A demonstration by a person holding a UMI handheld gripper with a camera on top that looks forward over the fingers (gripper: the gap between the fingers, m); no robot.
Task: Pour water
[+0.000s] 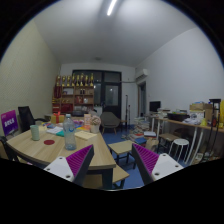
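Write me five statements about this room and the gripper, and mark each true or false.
1. The gripper holds a cup between its fingers. False: nothing is between them; the gripper is open.
2. A wooden table with several small items on it stands ahead of the gripper. True.
3. A white stool stands beside the desk across the room. True.
4. The ceiling light is off. False: it glows bright.
5. The gripper's fingers touch the table's items. False: the items lie beyond the fingers, well apart from them.
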